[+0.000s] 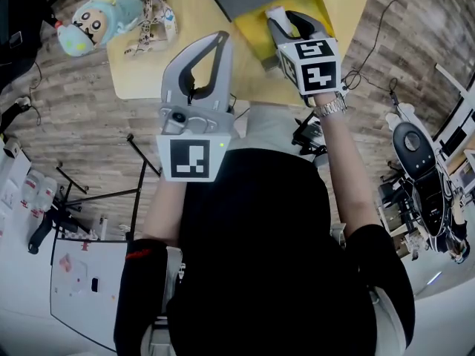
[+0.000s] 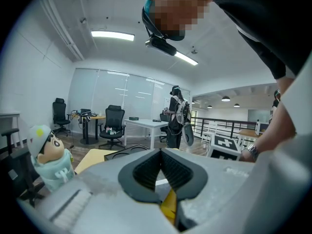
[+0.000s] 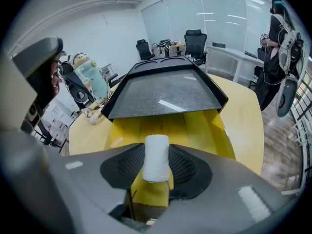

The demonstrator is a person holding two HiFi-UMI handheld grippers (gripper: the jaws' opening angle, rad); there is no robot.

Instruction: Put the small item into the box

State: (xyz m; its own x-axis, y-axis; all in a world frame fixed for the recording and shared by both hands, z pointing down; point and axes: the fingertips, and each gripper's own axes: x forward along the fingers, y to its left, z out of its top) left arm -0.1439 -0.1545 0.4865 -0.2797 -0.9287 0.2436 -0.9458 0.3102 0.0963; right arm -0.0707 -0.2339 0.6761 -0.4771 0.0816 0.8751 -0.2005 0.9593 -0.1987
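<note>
A small white roll (image 3: 156, 157) sits upright between the pads of my right gripper (image 3: 156, 165), which is shut on it. In the head view the right gripper (image 1: 286, 22) holds the white roll (image 1: 274, 13) just above the open yellow box (image 1: 252, 39). The yellow box (image 3: 195, 126) lies directly under the jaws, its dark grey lid (image 3: 165, 94) standing open behind it. My left gripper (image 1: 221, 41) hangs at the table's near edge, left of the box. Its jaws meet at the tips with nothing between them, as the left gripper (image 2: 160, 155) view shows.
A pale blue plush doll (image 1: 96, 17) lies at the far left of the tan table (image 1: 141, 76); the doll (image 2: 48, 157) also shows beside the left gripper. Black stand legs (image 1: 89, 191) and equipment (image 1: 423, 169) stand on the floor. Office chairs and desks fill the background.
</note>
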